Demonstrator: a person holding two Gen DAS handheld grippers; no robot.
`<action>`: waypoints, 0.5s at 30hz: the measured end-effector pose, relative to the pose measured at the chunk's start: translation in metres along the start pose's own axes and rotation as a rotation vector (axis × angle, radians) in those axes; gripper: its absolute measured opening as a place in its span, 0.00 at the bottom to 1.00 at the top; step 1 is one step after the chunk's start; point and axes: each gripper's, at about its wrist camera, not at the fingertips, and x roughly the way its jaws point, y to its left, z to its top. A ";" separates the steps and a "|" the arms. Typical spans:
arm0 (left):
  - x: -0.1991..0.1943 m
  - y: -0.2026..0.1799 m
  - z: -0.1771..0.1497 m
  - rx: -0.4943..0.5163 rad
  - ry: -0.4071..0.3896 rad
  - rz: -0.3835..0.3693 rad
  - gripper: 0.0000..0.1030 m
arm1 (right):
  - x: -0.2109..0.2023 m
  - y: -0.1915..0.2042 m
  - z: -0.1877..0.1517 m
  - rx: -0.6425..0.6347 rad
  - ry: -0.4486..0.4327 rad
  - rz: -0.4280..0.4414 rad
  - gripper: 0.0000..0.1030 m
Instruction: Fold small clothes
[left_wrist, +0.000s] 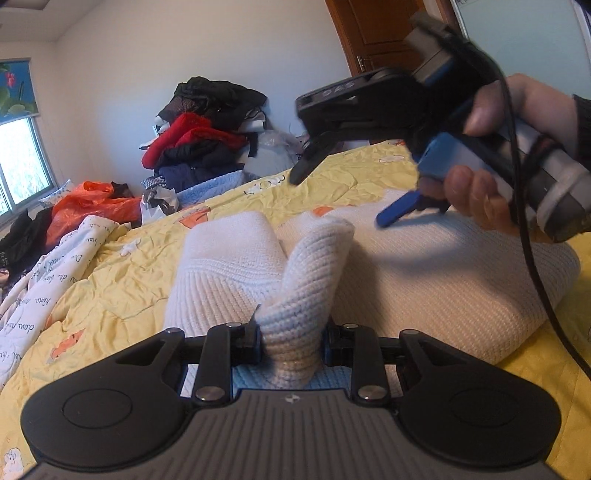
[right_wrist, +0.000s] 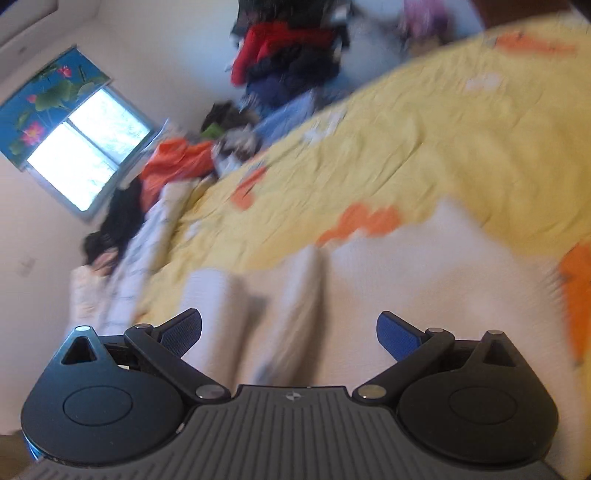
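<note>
Yellow quilt (left_wrist: 122, 280) covers the bed, and on it lies the white knit sweater (left_wrist: 424, 273). My left gripper (left_wrist: 291, 343) pinches 1 raised fold of it. My right gripper (right_wrist: 288, 332) hangs spread wide above the sweater, holding nothing.

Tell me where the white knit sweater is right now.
In the left wrist view the white knit sweater lies centre-right on the yellow bedspread, one bunched part pinched in the left claw.
</note>
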 end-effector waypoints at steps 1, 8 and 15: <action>-0.002 0.000 0.001 0.003 -0.003 0.001 0.26 | 0.009 0.001 0.002 0.020 0.053 0.018 0.99; -0.010 -0.002 -0.006 0.126 -0.053 0.025 0.26 | 0.062 0.043 0.015 -0.061 0.212 0.028 0.84; -0.013 -0.006 -0.007 0.220 -0.079 0.039 0.27 | 0.086 0.068 0.010 -0.218 0.222 0.008 0.29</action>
